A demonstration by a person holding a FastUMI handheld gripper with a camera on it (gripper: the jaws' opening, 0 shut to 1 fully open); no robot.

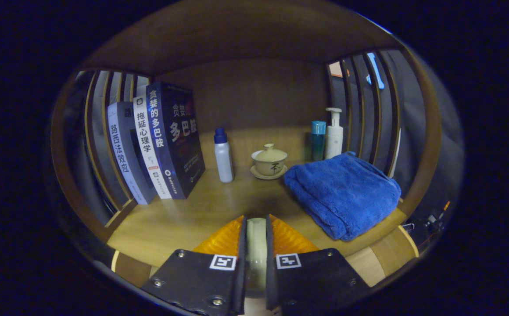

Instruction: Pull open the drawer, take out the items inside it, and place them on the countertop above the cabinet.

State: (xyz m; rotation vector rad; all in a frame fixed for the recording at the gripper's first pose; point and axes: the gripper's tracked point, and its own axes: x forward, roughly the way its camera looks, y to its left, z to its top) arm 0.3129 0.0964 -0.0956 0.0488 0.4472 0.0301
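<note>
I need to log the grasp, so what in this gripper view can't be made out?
- Pale item held in the gripper: the fingers hide most of it, so its kind is unclear.
- Teal bottle: its base sits behind the blue towel.
- Leftmost book: its cover is hidden by neighbouring books.

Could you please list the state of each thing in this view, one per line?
Gripper: fingers close together, pressing on a pale object between them.
Pale object: held between the fingers; what it is cannot be told.
Books: three, upright, leaning slightly.
White bottle: upright, blue cap on.
Lidded cup: on its saucer, lid on.
Blue towel: folded, lying flat.
Blue bottle: upright.
Pump bottle: upright.
</note>
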